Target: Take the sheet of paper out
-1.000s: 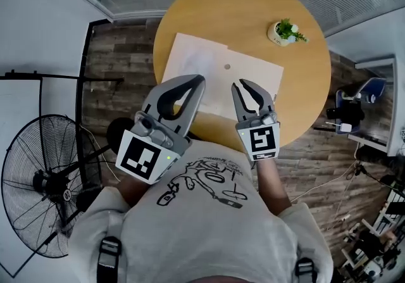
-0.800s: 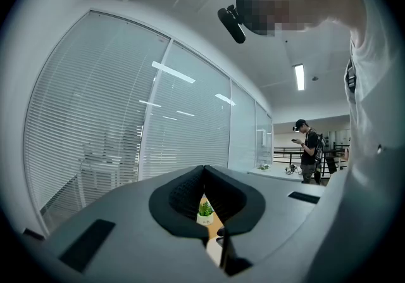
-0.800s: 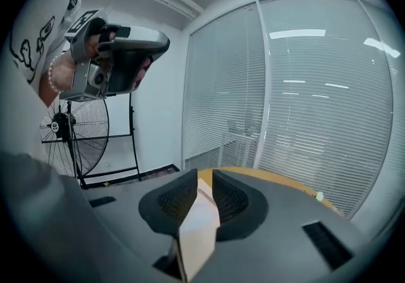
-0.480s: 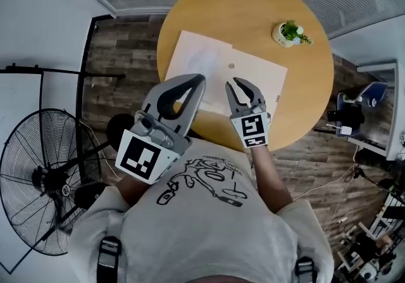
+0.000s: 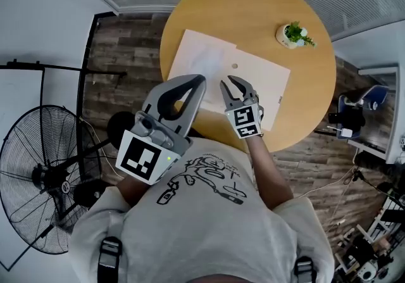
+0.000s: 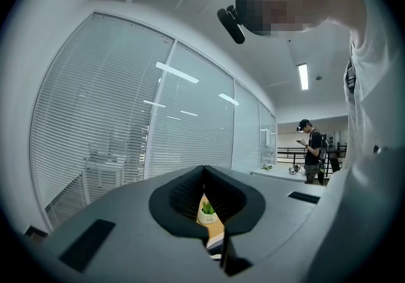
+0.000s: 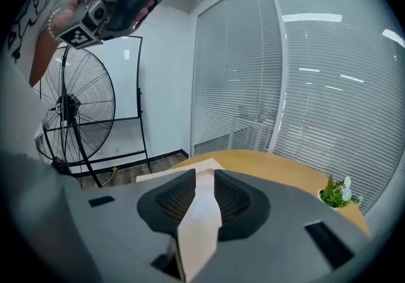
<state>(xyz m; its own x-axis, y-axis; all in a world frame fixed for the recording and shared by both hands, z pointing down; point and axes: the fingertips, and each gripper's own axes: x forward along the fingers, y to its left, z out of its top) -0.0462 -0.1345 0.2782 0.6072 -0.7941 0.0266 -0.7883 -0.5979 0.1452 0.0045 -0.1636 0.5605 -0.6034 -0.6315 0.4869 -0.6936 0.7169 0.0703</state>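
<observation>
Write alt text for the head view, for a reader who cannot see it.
Seen from above, the right gripper, its jaws just opening with nothing between them, hangs over a pale envelope on a round wooden table. The left gripper, shut, is beside it.

Left hand-held gripper point(image 5: 200, 79) hovering level at the bench point(image 5: 304, 79) near edge, jaws meeting. Right hand-held gripper point(image 5: 234, 85) tilting down over the bench, jaws just opening, gripping nothing.

One round table point(image 5: 307, 88), one envelope point(image 5: 256, 76), one potted plant point(image 5: 293, 34), one fan point(image 5: 44, 183)
</observation>
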